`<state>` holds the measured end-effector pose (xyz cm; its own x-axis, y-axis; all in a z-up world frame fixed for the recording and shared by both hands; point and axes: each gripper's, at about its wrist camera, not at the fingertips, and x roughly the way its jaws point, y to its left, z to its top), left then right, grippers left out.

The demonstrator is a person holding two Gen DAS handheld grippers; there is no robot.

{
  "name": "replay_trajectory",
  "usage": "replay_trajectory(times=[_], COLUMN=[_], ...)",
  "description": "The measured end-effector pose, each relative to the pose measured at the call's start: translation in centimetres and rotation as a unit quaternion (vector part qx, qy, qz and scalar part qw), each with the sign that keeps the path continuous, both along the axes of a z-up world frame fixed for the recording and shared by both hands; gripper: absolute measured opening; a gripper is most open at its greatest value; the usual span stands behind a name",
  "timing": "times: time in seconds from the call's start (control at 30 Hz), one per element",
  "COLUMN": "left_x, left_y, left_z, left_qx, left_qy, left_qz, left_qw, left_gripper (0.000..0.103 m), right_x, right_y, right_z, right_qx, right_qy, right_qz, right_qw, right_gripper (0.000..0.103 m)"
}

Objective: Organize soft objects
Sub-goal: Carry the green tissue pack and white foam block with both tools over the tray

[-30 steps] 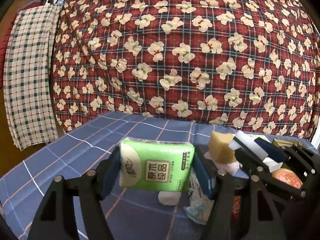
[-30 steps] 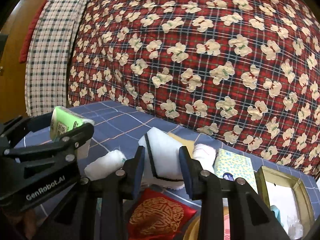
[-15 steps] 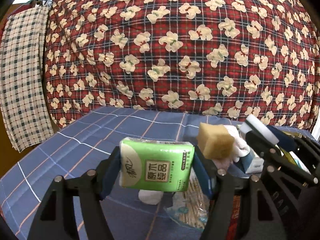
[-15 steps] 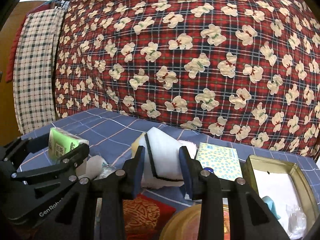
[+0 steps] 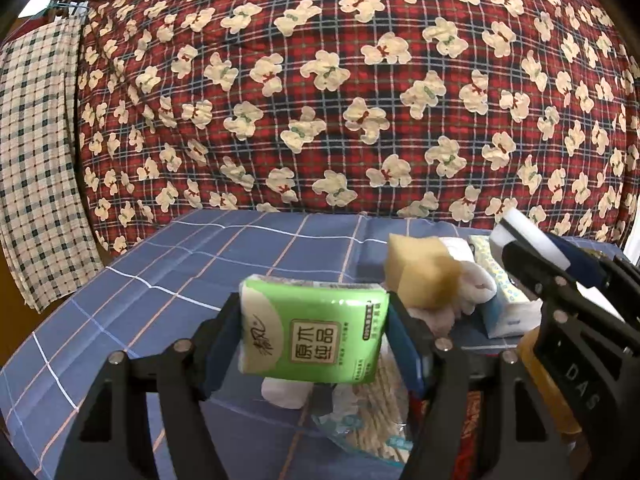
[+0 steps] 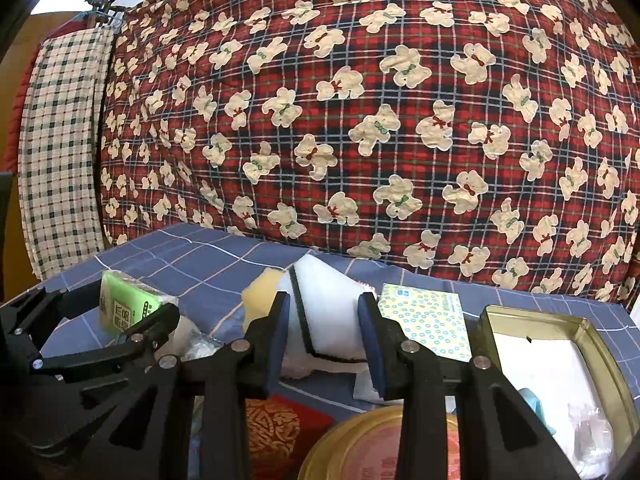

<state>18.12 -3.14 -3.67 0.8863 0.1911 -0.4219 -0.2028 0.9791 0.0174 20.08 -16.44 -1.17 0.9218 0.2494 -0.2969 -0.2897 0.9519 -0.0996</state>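
- Left gripper [image 5: 314, 340]: jaws clamped on a green tissue pack [image 5: 314, 338], pads pressing both short ends; pack held clear above the blue checked cloth [image 5: 192, 264].
- Same pack visible from the right wrist view [image 6: 124, 306], off to the left of the right gripper, between the left gripper's black fingers.
- Right gripper [image 6: 326, 334]: jaws set narrow, gripping a white sponge [image 6: 328, 312] with a dark edge strip; both blue pads on its sides.
- From the left wrist view the white sponge [image 5: 524, 236] shows up and to the right, in the right gripper's black jaws.
- Yellow sponge [image 5: 420, 276]: just right of and beyond the left gripper's right finger, a corner browner. In the right view it peeks out just left of the white sponge [image 6: 262, 296].
- White soft towel [image 5: 472, 280] lies behind the yellow sponge, touching it.
- Dotted tissue box [image 6: 426, 324]: just right of the right gripper's right finger, lying flat on the cloth.
- Open gold tin [image 6: 560, 322]: further right of the right gripper; white and pale blue items inside, too blurred to name.
- Round gold lid [image 6: 368, 444] with a red centre: below the right gripper, near edge of view.
- Red pouch [image 6: 280, 436] with gold pattern: below-left of the right gripper.
- Clear bag [image 5: 372, 412] of straw-coloured contents: under the left gripper, on the cloth, beside a small white roll [image 5: 286, 394].
- Backdrop: red plaid bear-print quilt [image 6: 360, 120]; checked cloth [image 6: 60, 152] hanging far left.
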Motion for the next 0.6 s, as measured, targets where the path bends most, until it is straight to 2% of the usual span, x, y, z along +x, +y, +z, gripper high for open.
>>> replay_trajectory(times=[0.6], left_x=[0.2], left_y=[-1.5], left_z=[0.2], left_qx=[0.01], left_qy=[-0.008], left_qz=[-0.017], left_qw=[0.9998], left_gripper=[0.069], right_x=[-0.3], right_y=[-1.4], right_z=[0.7], right_qx=[0.015], right_qy=[-0.018], right_qz=[-0.017], right_qw=[1.0], right_gripper=[0.037])
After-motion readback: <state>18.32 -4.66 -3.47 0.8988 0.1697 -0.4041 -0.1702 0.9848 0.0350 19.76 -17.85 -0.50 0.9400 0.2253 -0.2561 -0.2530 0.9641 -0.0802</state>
